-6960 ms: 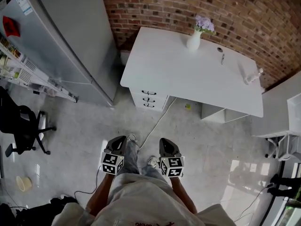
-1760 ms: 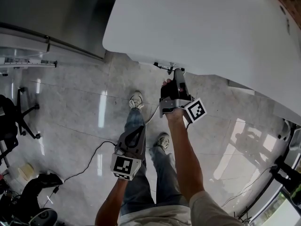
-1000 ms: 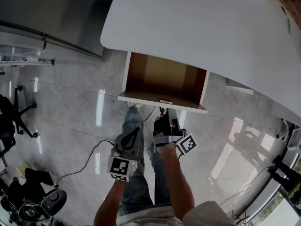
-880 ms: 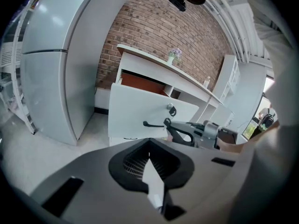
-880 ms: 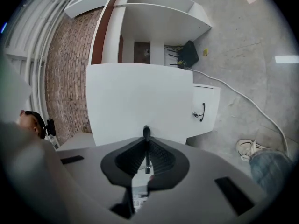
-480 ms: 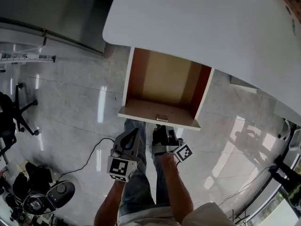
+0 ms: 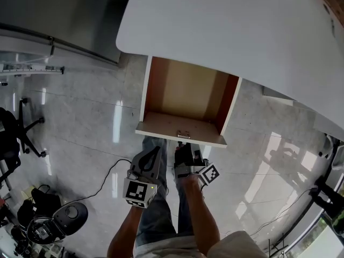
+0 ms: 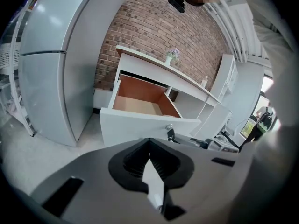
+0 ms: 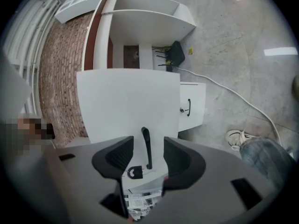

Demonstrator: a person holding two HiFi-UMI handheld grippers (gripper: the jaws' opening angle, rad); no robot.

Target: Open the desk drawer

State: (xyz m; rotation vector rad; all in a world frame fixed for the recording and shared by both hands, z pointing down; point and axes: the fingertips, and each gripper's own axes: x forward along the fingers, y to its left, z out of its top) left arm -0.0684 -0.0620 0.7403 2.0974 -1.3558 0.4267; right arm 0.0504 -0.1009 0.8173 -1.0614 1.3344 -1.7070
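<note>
The white desk (image 7: pixel 242 36) has its top drawer (image 7: pixel 188 93) pulled out, with the brown inside bare. Its white front panel (image 9: pixel 128 104) carries a dark bar handle (image 9: pixel 146 148). My right gripper (image 9: pixel 147 153) is at that handle with its jaws opening. The handle stands between the pads, and neither pad presses on it. In the head view the right gripper (image 7: pixel 185 147) sits just below the drawer front (image 7: pixel 180 133). My left gripper (image 7: pixel 150 155) hangs beside it, shut and empty. In the left gripper view the left gripper (image 8: pixel 150 164) points at the open drawer (image 8: pixel 140 101).
A grey refrigerator (image 8: pixel 51 69) stands left of the desk. Lower drawers (image 9: pixel 189 107) stay closed beneath the open one. A white cable (image 9: pixel 224 87) runs over the tiled floor near my shoe (image 9: pixel 236 136). A vase of flowers (image 8: pixel 172 56) sits on the desktop, and an office chair (image 7: pixel 16 133) stands at the left.
The drawer has slid further out towards me, and my right gripper has come back with its front. The left gripper has stayed where it was.
</note>
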